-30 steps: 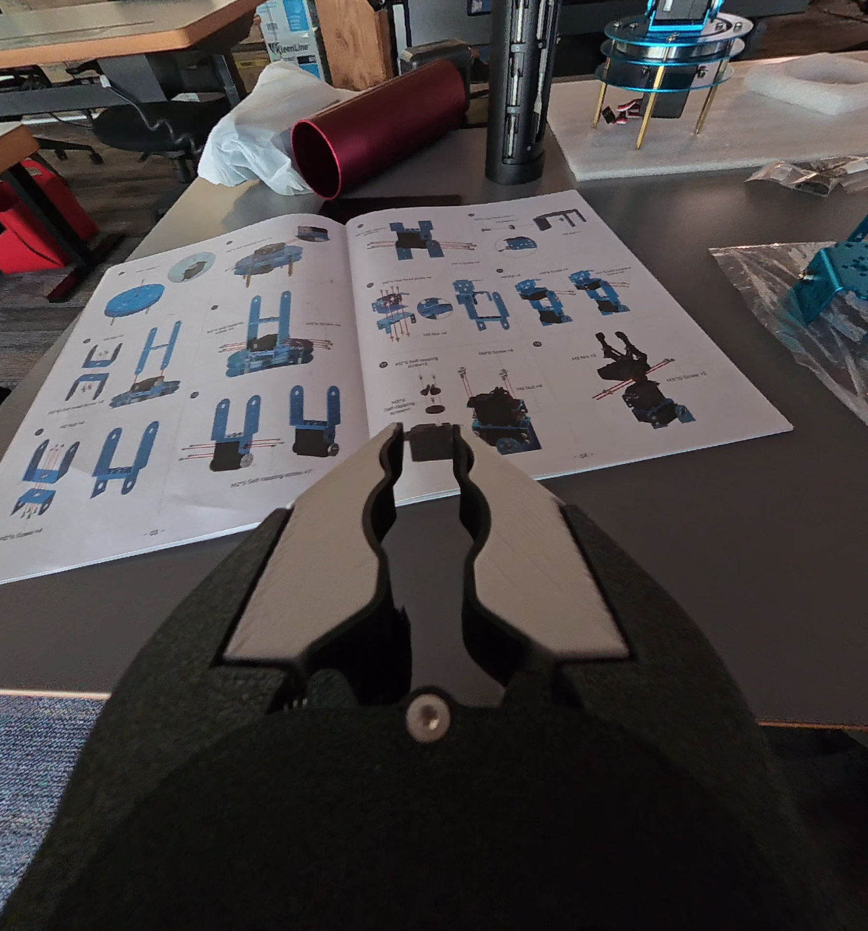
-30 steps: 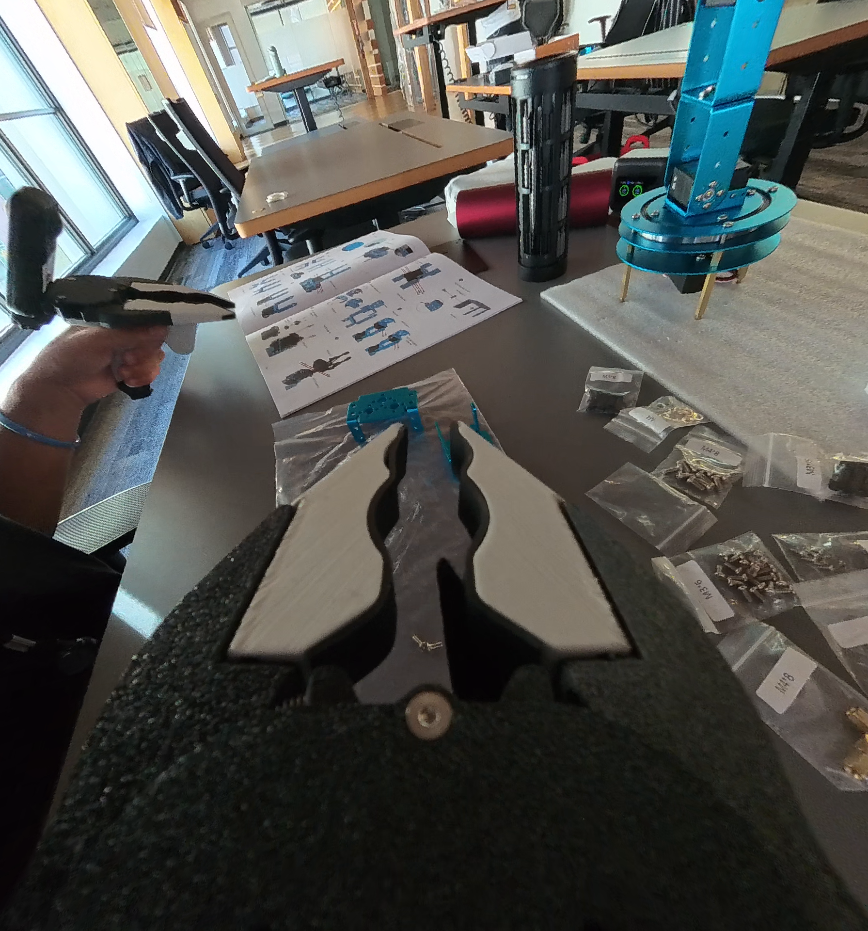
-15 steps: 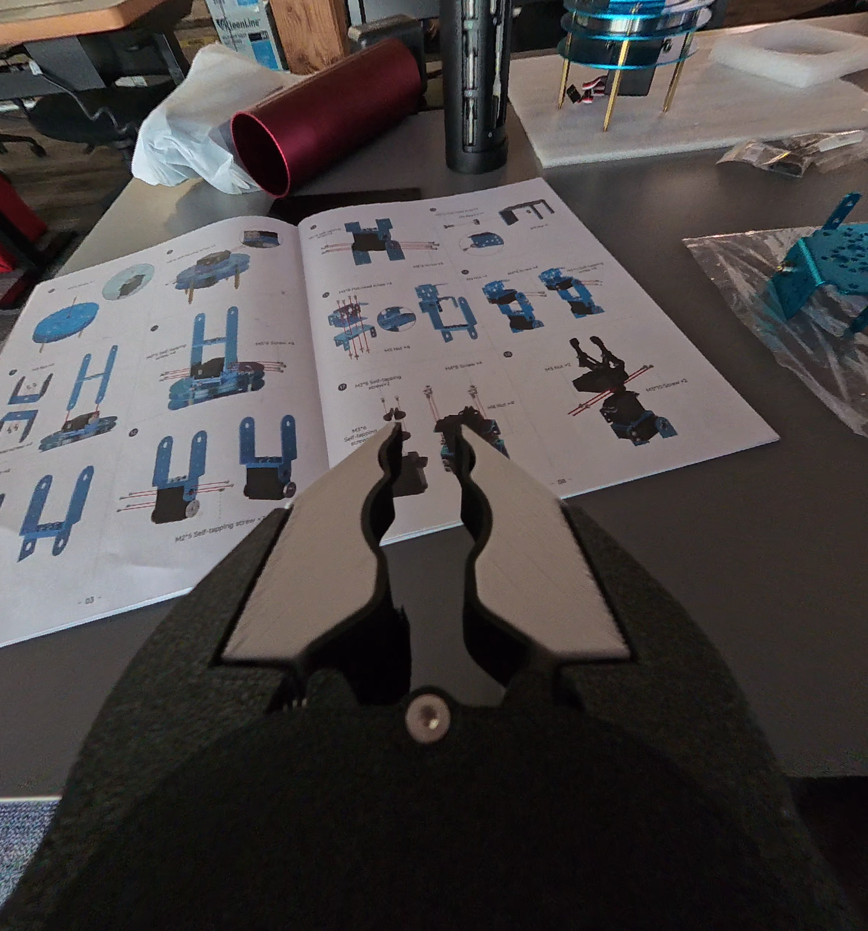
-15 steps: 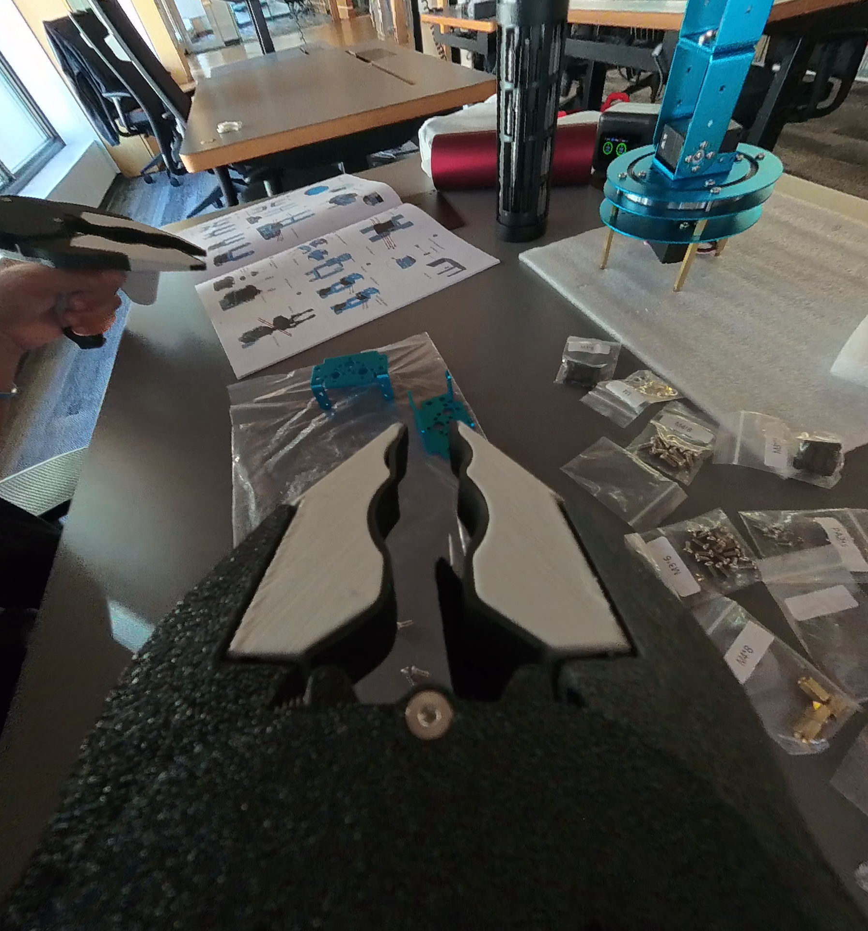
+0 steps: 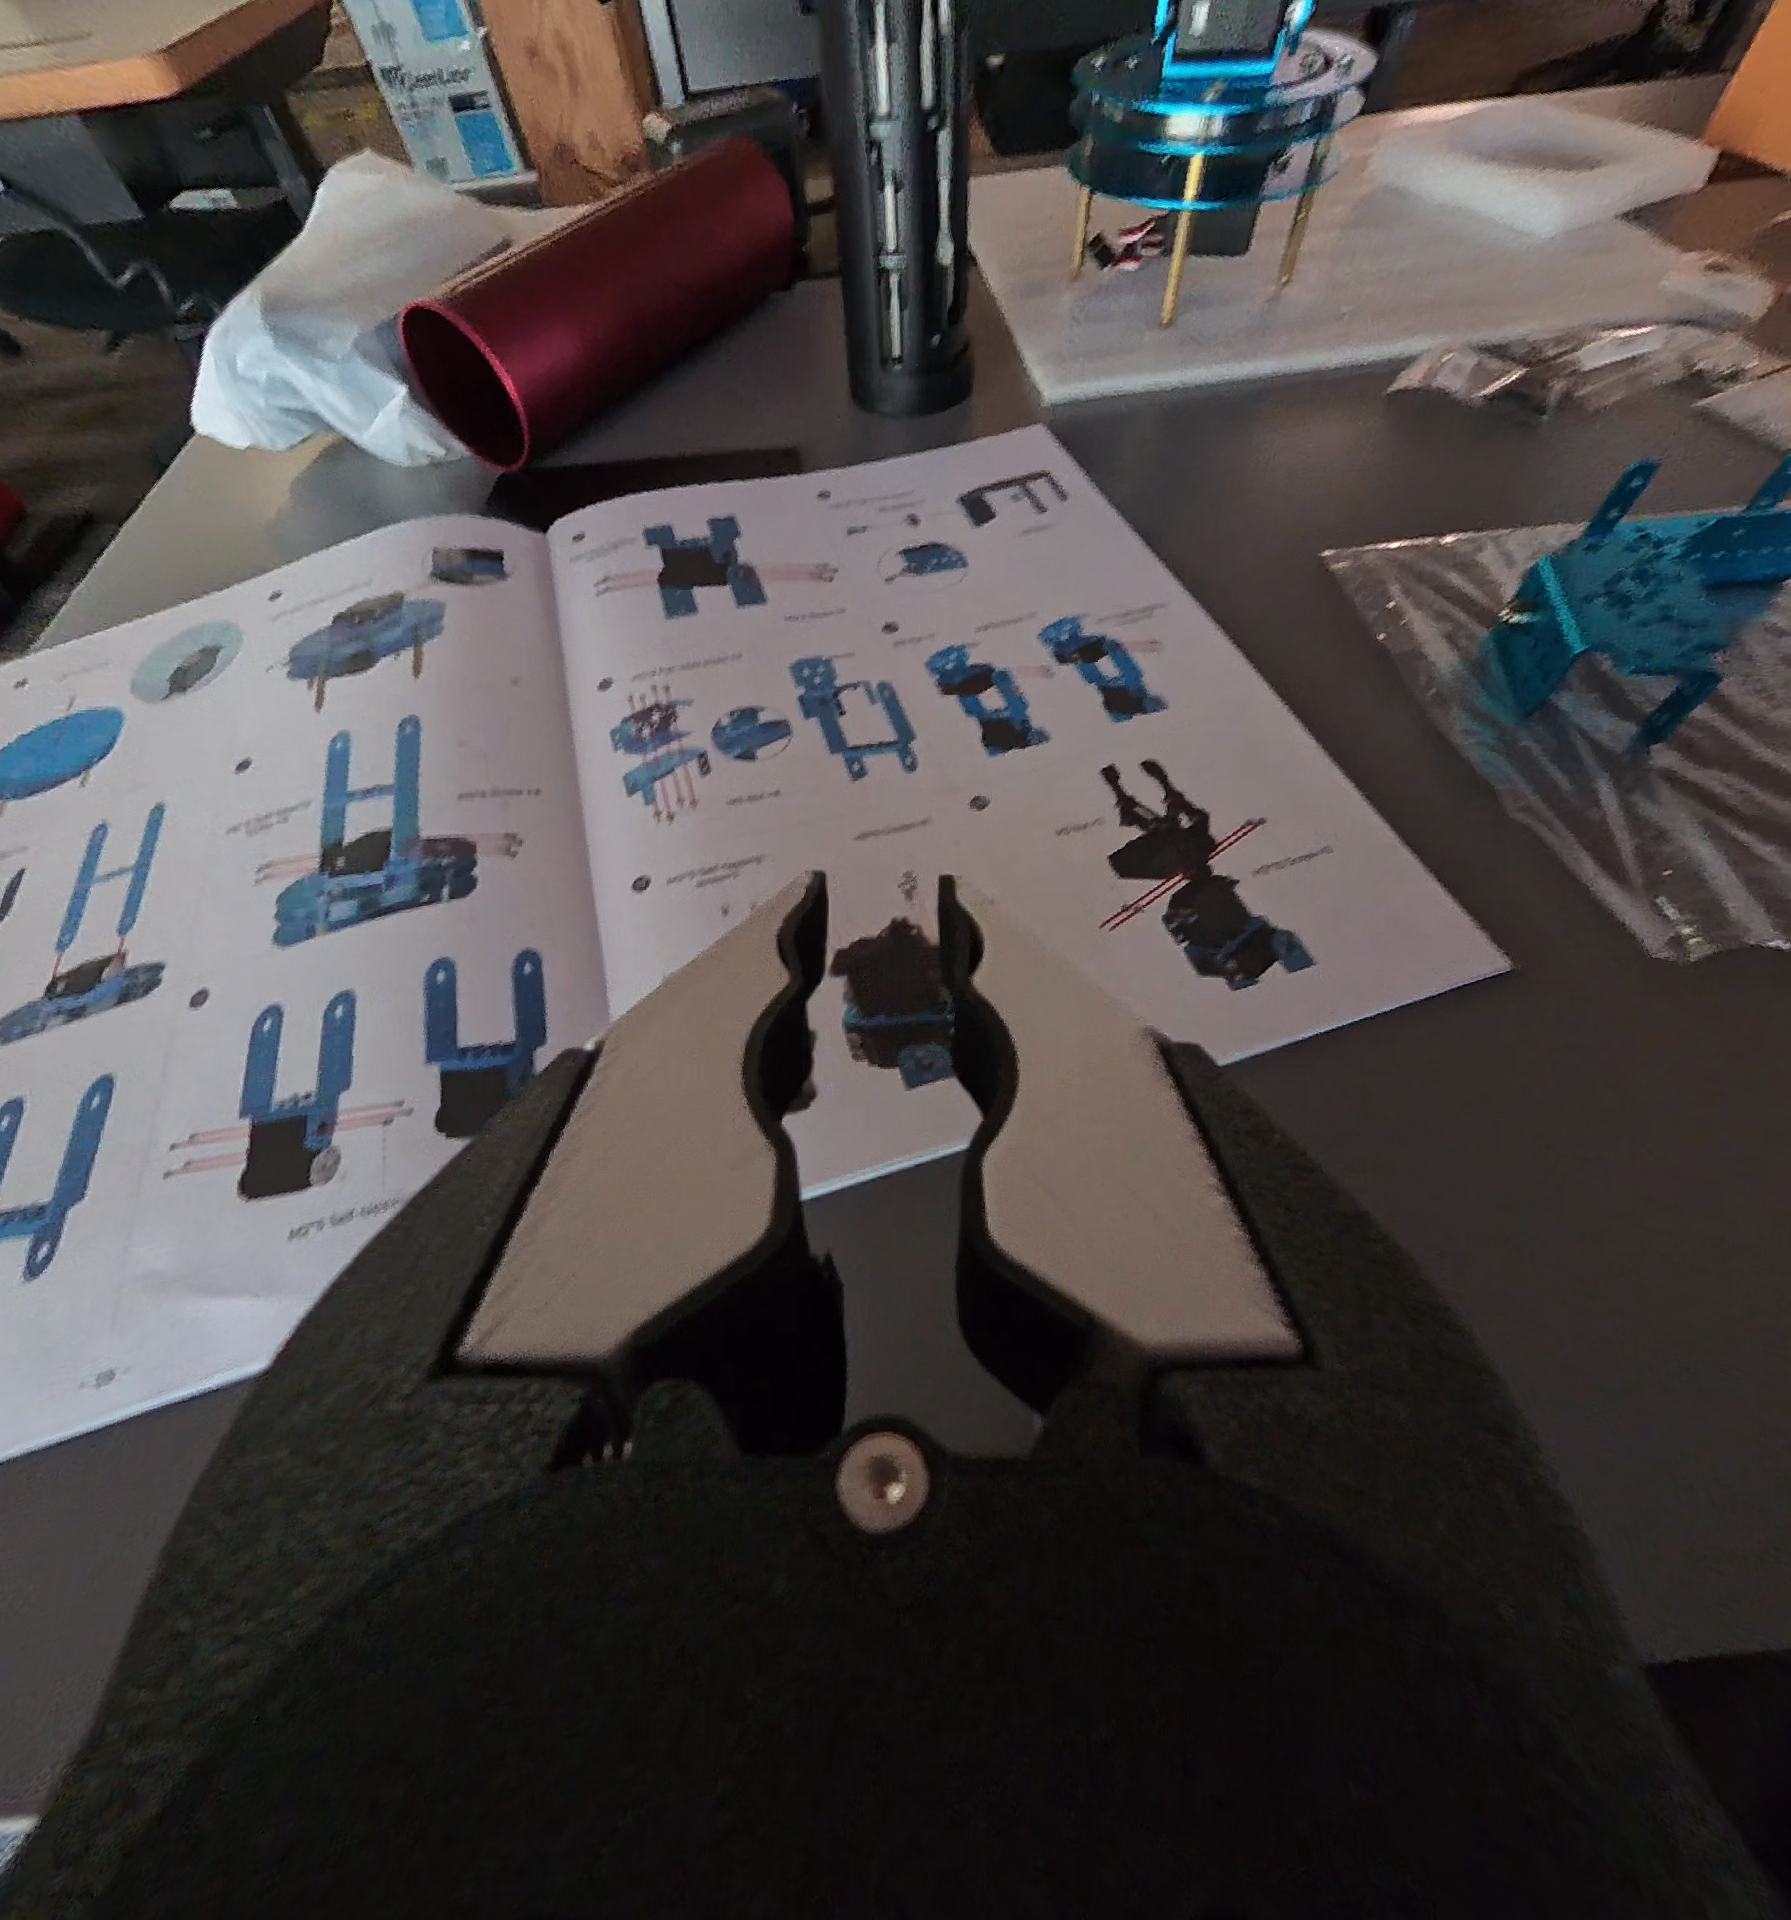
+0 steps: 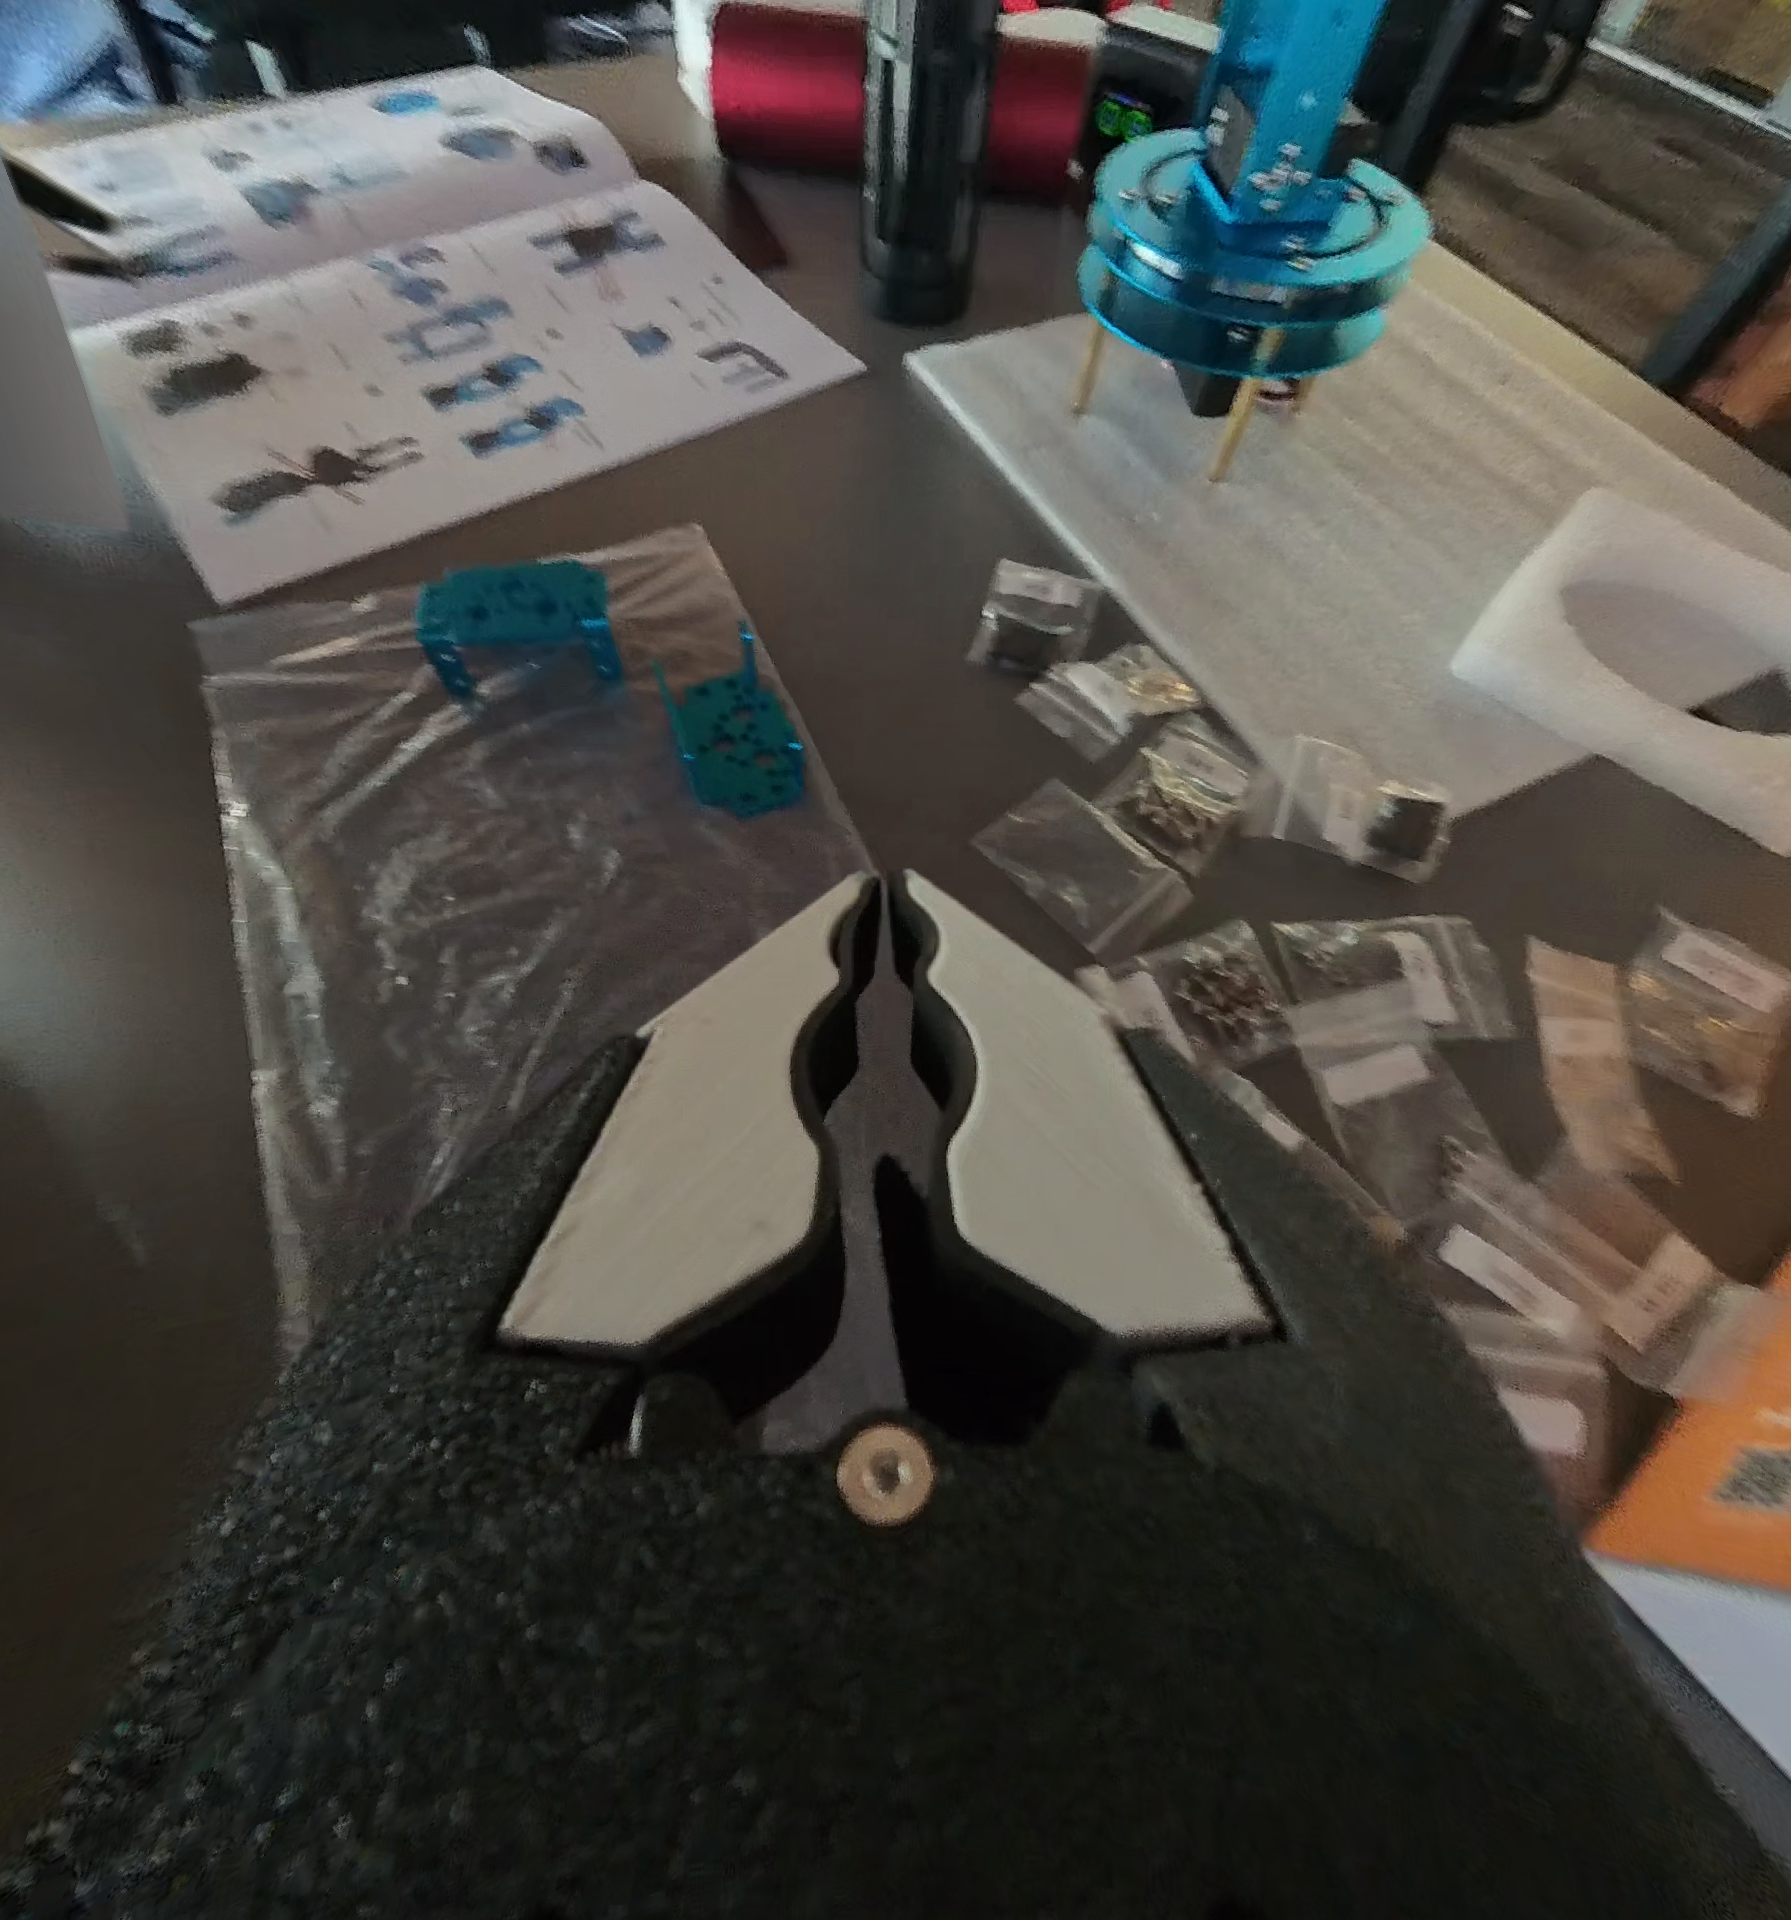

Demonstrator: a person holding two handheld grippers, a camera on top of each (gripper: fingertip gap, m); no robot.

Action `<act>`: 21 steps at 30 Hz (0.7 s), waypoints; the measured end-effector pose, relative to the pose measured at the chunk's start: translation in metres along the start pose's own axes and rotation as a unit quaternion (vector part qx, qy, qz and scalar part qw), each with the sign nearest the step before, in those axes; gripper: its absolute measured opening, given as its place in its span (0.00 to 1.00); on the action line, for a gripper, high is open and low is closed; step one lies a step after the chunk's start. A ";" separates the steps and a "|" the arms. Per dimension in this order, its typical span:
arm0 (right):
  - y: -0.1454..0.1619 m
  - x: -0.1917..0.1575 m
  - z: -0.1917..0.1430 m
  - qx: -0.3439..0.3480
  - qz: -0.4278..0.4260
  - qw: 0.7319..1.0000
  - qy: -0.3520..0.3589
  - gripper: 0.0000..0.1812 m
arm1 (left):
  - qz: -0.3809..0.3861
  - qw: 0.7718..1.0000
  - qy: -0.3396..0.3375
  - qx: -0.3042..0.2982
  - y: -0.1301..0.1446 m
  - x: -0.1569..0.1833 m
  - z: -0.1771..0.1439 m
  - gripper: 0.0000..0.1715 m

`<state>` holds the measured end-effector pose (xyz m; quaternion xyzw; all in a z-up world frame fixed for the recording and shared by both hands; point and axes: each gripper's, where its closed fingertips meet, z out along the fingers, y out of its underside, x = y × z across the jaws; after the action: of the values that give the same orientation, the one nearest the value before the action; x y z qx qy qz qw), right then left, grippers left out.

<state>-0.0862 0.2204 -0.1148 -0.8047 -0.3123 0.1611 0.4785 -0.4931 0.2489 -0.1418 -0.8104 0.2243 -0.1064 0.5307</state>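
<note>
dark table (image 5: 1493,1247) under left hand-held gripper (image 5: 880,888), parted, empty, above booklet (image 5: 351,831); right hand-held gripper (image 6: 889,881) closed, empty.

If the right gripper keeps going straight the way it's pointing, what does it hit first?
Probably the clear plastic sheet on the table, since the right gripper hangs at its near right edge. The nearer blue bracket lies further along that line. Depth is uncertain.

Left tool (image 5: 878,883) parted, right tool (image 6: 891,878) closed

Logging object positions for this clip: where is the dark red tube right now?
In the left wrist view, the dark red tube lies on its side at the table's far left, between a white plastic bag and an upright black cylinder, beyond the open manual.
</note>
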 end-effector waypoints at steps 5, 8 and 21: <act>0.014 0.035 -0.016 -0.053 0.037 0.995 0.069 0.06 | 0.009 0.998 0.055 0.015 -0.029 0.024 0.014 0.12; 0.019 0.054 -0.037 -0.087 0.085 0.988 0.097 0.08 | 0.052 0.992 0.111 0.026 -0.058 0.057 0.027 0.12; 0.044 0.062 -0.098 -0.094 0.174 0.977 0.083 0.19 | 0.291 0.877 0.378 -0.057 -0.133 0.274 0.111 0.14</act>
<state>0.0306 0.1800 -0.1020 -0.8988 -0.1407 0.1437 0.3894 -0.1743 0.2534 -0.0849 -0.6354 0.6390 -0.2323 0.3660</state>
